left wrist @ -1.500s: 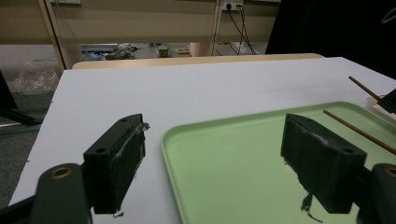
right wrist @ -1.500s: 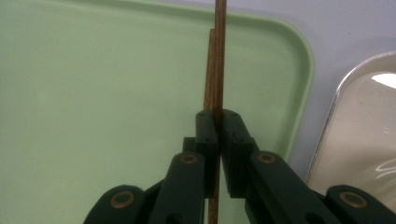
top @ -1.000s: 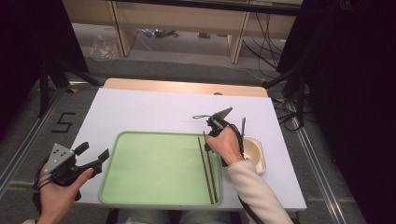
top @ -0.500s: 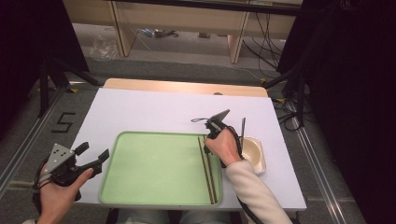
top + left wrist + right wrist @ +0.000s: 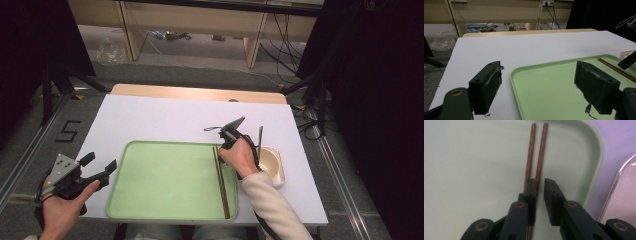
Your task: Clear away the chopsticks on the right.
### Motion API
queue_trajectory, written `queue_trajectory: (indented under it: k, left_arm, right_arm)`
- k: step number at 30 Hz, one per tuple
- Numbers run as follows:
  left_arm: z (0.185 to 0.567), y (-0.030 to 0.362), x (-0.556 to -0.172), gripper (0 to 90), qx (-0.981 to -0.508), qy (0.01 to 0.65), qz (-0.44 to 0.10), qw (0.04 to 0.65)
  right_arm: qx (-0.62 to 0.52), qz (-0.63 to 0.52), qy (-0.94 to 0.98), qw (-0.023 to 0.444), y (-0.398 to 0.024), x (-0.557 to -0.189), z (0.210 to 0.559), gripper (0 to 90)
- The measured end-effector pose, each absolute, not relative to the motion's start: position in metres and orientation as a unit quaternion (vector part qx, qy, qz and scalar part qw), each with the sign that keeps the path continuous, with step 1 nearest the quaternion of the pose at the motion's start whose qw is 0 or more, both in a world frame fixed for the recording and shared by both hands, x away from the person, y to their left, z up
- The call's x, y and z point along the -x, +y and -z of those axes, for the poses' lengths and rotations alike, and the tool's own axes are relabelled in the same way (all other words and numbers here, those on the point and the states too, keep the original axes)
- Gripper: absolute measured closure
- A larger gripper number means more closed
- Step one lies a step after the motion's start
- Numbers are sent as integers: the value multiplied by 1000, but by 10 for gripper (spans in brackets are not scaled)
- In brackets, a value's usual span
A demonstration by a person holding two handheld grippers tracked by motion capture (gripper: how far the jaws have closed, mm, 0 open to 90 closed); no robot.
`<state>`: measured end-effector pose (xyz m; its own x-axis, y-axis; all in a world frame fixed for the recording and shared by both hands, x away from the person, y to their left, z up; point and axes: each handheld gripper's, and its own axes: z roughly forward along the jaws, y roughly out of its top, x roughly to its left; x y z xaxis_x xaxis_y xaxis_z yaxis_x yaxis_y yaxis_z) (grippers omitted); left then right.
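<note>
On green tray (image 5: 165,180), right edge: two chopsticks (image 5: 221,182), thin round brown wooden rods, side by side, flat on smooth plastic, long axis near-to-far across desk (image 5: 150,120). Right gripper (image 5: 540,186) directly over them, matte black jaws just opening, narrow gap, one stick under gap, pads not pressing. Left gripper (image 5: 537,86) wide apart, nothing held, at tray's left rim. Pale bowl (image 5: 270,162) right of tray.

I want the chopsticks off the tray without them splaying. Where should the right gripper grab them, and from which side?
Probably from straight above, near the far end by the right gripper. The chopsticks lie flat and side by side along the tray's right rim, so jaws straddling both across their width can pinch them together.
</note>
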<state>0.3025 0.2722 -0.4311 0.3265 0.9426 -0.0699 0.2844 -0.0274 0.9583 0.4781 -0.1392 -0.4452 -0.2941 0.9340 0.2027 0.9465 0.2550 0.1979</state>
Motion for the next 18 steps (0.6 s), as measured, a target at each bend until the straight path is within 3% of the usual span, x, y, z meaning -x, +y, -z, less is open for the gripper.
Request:
queue_trajectory:
  k: [10,15,18]
  left_arm:
    - [431,272,-302,213,-638,482,-324,506]
    - [431,272,-302,214,-639,481,-324,506]
    - [431,272,-302,214,-639,481,-324,506]
  right_arm:
    - [577,177,-797,-9,-145,-479,430,754]
    - [518,205,-830,-40,-141,-479,428,900]
    - [536,198,-821,-17,-126,-473,432,900]
